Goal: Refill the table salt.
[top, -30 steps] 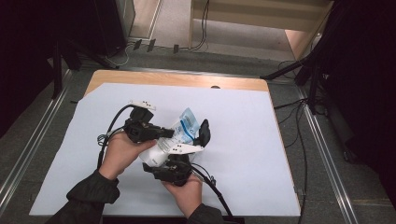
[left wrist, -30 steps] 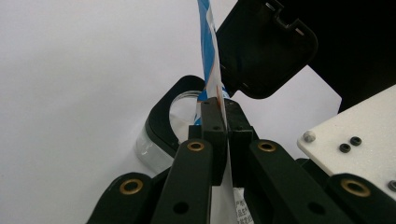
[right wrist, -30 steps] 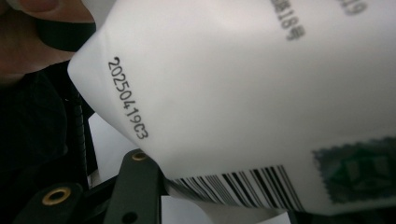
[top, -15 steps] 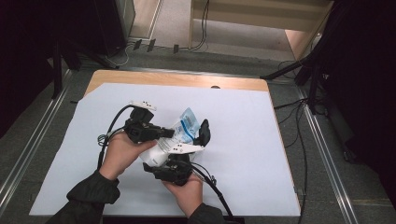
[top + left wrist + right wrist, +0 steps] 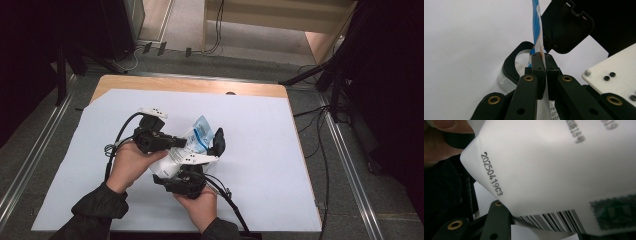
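A white and blue pouch (image 5: 200, 131) is raised over the table's middle. My left gripper (image 5: 184, 142) comes from the left and is shut on it; in the left gripper view the pads (image 5: 538, 62) pinch its thin edge (image 5: 537, 30). Just behind stands a clear jar (image 5: 506, 81) with a black rim and an open black flip lid (image 5: 219, 141). My right gripper (image 5: 205, 159) reaches up from below and is shut on the jar. The pouch's printed back (image 5: 544, 170), with a date code and barcode, lies over the right gripper's jaws.
A large white sheet (image 5: 270, 165) covers the wooden table (image 5: 190, 86). Metal rails (image 5: 345, 165) and cables run along the floor at both sides. Each gripper's cable trails back toward the person's sleeves.
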### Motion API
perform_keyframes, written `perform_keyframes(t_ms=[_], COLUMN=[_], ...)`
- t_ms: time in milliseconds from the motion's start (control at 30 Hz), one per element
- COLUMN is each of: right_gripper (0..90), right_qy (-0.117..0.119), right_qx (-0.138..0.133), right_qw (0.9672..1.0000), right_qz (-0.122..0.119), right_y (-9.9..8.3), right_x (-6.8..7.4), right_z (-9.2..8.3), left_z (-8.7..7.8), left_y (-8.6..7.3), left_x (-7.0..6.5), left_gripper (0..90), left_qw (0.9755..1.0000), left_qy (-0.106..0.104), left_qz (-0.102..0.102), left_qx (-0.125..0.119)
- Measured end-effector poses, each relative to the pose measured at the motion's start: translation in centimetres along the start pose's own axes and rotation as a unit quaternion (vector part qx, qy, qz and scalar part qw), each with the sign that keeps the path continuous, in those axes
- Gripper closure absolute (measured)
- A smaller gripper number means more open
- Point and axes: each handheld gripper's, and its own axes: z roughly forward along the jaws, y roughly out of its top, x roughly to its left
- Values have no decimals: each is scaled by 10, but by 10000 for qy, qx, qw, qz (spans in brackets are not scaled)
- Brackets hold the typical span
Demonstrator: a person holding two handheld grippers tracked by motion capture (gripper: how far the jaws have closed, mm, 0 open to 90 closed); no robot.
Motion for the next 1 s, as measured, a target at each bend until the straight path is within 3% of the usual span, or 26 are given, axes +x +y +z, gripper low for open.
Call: perform_keyframes(t_ms=[1000], right_gripper=[627], right_qy=[144], right_qx=[-82], right_qw=[9997], right_qz=[201], right_y=[2], right_x=[0], right_z=[-2], left_z=[-1], left_y=[3], left_x=[-3], left_gripper=[900], left_qw=[10000], left_qy=[-4], left_qz=[23], left_qx=[-14])
